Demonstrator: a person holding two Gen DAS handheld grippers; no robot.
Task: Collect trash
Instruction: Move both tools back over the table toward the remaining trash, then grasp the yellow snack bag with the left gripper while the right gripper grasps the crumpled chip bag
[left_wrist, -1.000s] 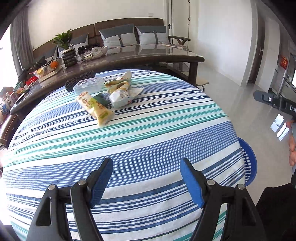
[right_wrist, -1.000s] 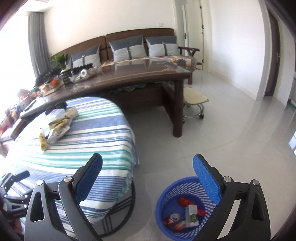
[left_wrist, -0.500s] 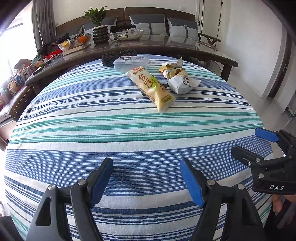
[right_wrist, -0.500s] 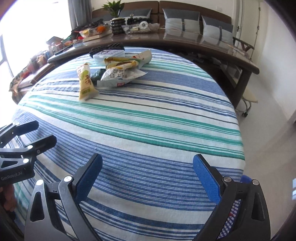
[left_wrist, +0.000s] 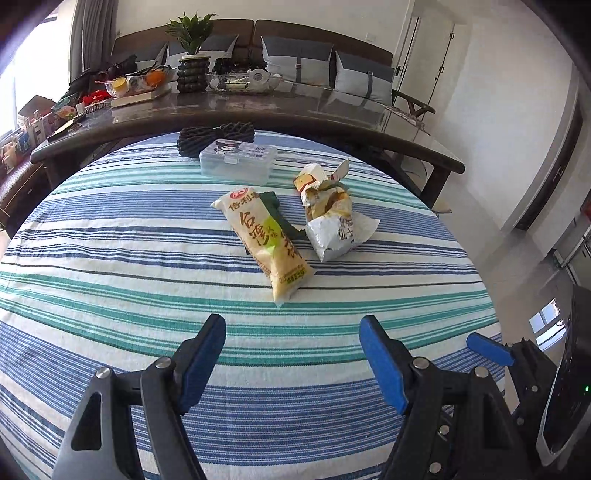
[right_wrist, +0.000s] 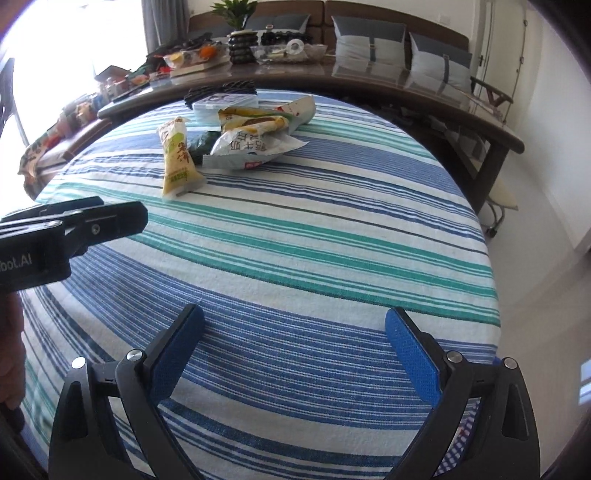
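Observation:
A long yellow snack packet lies on the round striped table, with a dark green wrapper under it and crumpled silver and yellow wrappers to its right. The same packet and wrappers show in the right wrist view. My left gripper is open and empty, just short of the yellow packet. My right gripper is open and empty over the table's near part, well short of the trash.
A clear plastic box and a black mesh item lie behind the trash. A long dark desk with clutter and a plant stands beyond. A blue basket's rim shows under my right gripper.
Both grippers have swung from the floor and basket side to over the table and moved closer to the trash. Both stayed open.

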